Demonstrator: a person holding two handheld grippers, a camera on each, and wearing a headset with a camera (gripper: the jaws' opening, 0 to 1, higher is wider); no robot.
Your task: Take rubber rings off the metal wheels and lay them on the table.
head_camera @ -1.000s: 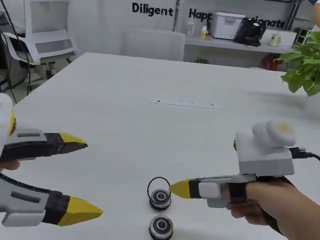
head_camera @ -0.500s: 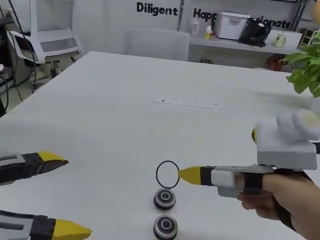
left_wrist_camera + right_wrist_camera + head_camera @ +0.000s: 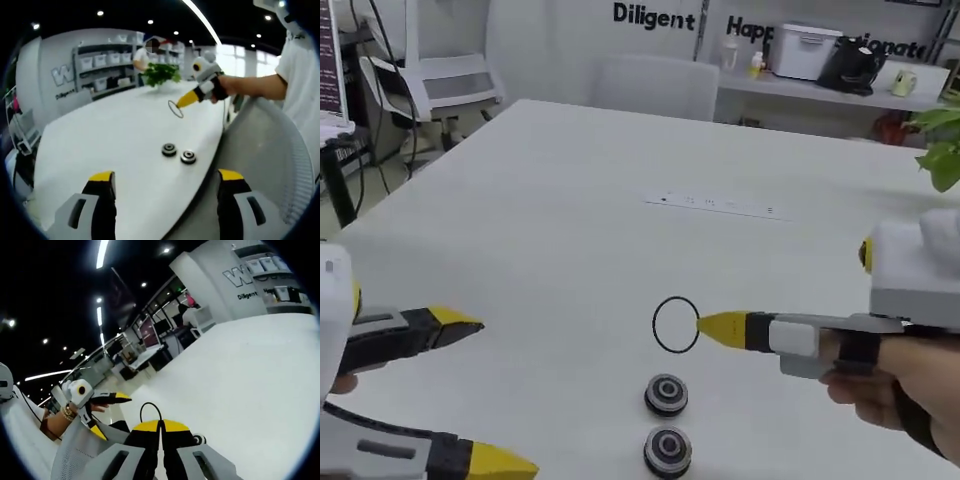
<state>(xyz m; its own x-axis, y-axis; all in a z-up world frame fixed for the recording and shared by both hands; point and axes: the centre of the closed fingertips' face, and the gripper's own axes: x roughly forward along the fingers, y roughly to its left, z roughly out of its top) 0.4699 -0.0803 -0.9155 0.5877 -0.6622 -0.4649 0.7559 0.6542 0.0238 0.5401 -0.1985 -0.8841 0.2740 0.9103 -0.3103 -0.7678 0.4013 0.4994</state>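
The right gripper (image 3: 705,327) has its yellow-tipped fingers (image 3: 720,328) pressed tight together. Pinched at their very tips is a thin black rubber ring (image 3: 675,325), which stands out beyond them as an open loop. In the right gripper view the same fingers (image 3: 148,426) meet with no gap, and the ring (image 3: 150,412) rises just past the seam.

The ring is clear of both wheels. One small round metal wheel (image 3: 666,394) sits on the white table (image 3: 570,200) just under and to the near side of the right fingertips, close to the ring but not touching it. A second metal wheel (image 3: 668,448) lies right beside the first, farther from the fingertips on the person's side. Both look dark at the rim (I can't tell from here whether that is rubber).

The left gripper (image 3: 480,392) is spread wide, its two yellow-tipped fingers (image 3: 450,322) well apart with nothing between them. Seen along those fingers in the left gripper view, the two wheels (image 3: 169,149) (image 3: 188,157) lie ahead in the gap's line. The right gripper (image 3: 187,100) and its ring (image 3: 175,108) are farther off beyond them. The left gripper's fingers touch neither wheel.
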